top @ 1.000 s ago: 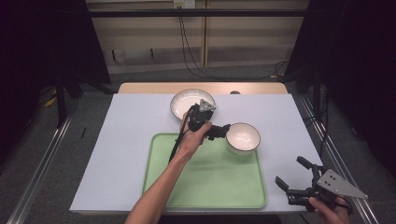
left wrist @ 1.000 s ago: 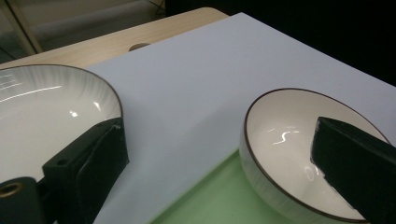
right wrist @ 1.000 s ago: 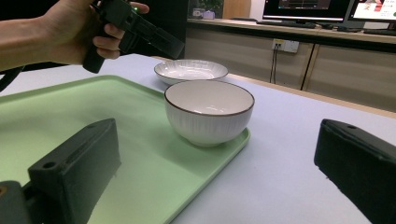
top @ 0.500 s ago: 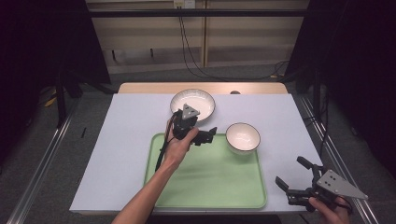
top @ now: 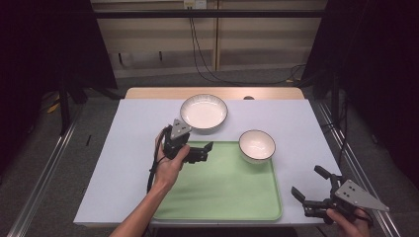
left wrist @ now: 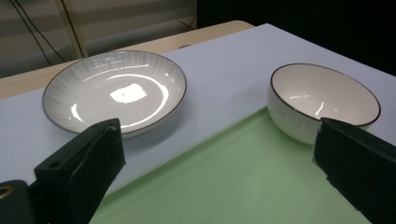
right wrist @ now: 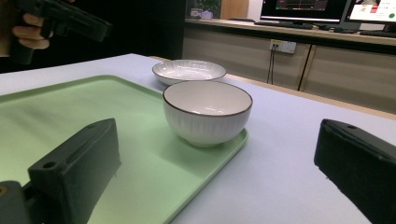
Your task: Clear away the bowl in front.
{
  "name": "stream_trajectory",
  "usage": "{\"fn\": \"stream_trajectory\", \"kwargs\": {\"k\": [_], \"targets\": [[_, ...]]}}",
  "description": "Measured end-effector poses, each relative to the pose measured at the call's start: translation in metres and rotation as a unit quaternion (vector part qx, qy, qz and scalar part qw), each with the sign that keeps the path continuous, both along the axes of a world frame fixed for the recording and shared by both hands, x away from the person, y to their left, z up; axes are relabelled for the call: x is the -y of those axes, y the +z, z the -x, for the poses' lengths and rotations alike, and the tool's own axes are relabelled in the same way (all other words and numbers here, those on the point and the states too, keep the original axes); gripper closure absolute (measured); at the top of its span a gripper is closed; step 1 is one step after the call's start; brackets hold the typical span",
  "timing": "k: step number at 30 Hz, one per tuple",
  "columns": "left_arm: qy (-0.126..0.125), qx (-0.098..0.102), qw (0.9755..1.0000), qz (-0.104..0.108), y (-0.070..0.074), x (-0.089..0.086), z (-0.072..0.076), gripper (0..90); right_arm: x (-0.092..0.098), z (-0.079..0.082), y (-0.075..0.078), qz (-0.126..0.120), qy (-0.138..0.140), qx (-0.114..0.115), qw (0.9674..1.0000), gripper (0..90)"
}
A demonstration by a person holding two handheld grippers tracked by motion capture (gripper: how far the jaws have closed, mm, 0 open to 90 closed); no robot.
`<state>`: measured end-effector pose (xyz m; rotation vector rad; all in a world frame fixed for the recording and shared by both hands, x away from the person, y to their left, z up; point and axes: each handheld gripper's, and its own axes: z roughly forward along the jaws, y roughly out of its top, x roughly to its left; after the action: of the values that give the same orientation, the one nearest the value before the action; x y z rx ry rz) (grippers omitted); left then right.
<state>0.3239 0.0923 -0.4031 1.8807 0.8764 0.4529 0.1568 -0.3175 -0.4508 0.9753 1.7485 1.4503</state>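
A green tray [top: 222, 192] lies on the white table cover. A small white bowl [top: 257, 145] [left wrist: 322, 100] [right wrist: 206, 109] with a dark rim sits on the tray's far right corner. Beyond the tray rests a wide shallow white plate [top: 203, 112] [left wrist: 114, 88] [right wrist: 188, 71]. My left gripper [top: 205, 150] [left wrist: 219, 172] hovers open over the tray's far left part, jaws wide apart and holding nothing. My right gripper [top: 309, 183] [right wrist: 215, 186] is open off the table's near right corner, aimed at the bowl.
The white cover [top: 133, 148] has bare room left of the tray and between tray and right edge. Cables [top: 197, 44] hang behind the table. A metal rail [top: 44, 168] runs along the left floor. In the right gripper view, monitors [right wrist: 327, 9] stand on a far counter.
My left gripper has drawn back leftward from the small bowl across the tray's far edge. The bowl stays on the tray's corner. The right gripper has not moved.
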Motion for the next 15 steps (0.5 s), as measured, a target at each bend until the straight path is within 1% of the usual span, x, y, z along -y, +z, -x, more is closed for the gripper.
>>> {"fn": "stream_trajectory", "kwargs": {"k": [1,2,4,5,6,7,8,10,12,13,14,15], "targets": [[0.002,-0.001,1.0,0.006,0.0,-0.004,0.003,2.0,0.0,0.0,0.0,0.0,-0.001,0.001,1.0,0.0],[0.002,-0.002,1.0,0.008,0.0,-0.007,0.005,2.2,0.0,0.0,0.0,-0.001,-0.004,0.001,1.0,0.0],[0.004,0.004,1.0,-0.001,0.0,-0.016,0.014,2.2,0.001,-0.001,0.0,0.0,-0.001,0.002,1.0,0.0],[0.004,0.004,1.0,-0.001,0.0,-0.016,0.014,2.0,0.001,-0.001,0.0,0.0,-0.001,0.002,1.0,0.0],[0.004,0.008,0.9999,-0.008,0.0,-0.02,0.018,2.0,0.0,-0.001,0.0,-0.001,-0.002,0.002,1.0,0.0],[-0.001,0.013,0.9998,-0.013,-0.001,-0.023,0.021,2.0,0.0,-0.001,0.0,-0.002,-0.004,0.0,1.0,0.0],[-0.004,0.014,0.9998,-0.016,-0.003,-0.026,0.024,1.7,0.0,0.0,0.0,0.002,-0.002,0.002,1.0,0.0],[0.001,0.015,0.9996,-0.024,-0.007,-0.033,0.031,1.7,0.0,0.0,0.0,0.002,-0.002,0.001,1.0,0.0],[0.008,0.012,0.9996,-0.025,-0.01,-0.041,0.036,1.8,0.0,0.0,0.0,-0.001,-0.002,0.001,1.0,0.0],[0.017,0.013,0.9994,-0.028,-0.012,-0.045,0.039,2.2,0.0,-0.001,0.0,-0.002,-0.005,0.0,1.0,0.0],[0.019,0.011,0.9993,-0.031,-0.013,-0.047,0.041,2.2,0.0,-0.001,0.0,-0.002,-0.005,0.0,1.0,0.0],[0.025,0.008,0.9992,-0.031,-0.014,-0.052,0.045,2.4,0.0,-0.001,0.0,0.001,0.0,0.001,1.0,0.0]]}}
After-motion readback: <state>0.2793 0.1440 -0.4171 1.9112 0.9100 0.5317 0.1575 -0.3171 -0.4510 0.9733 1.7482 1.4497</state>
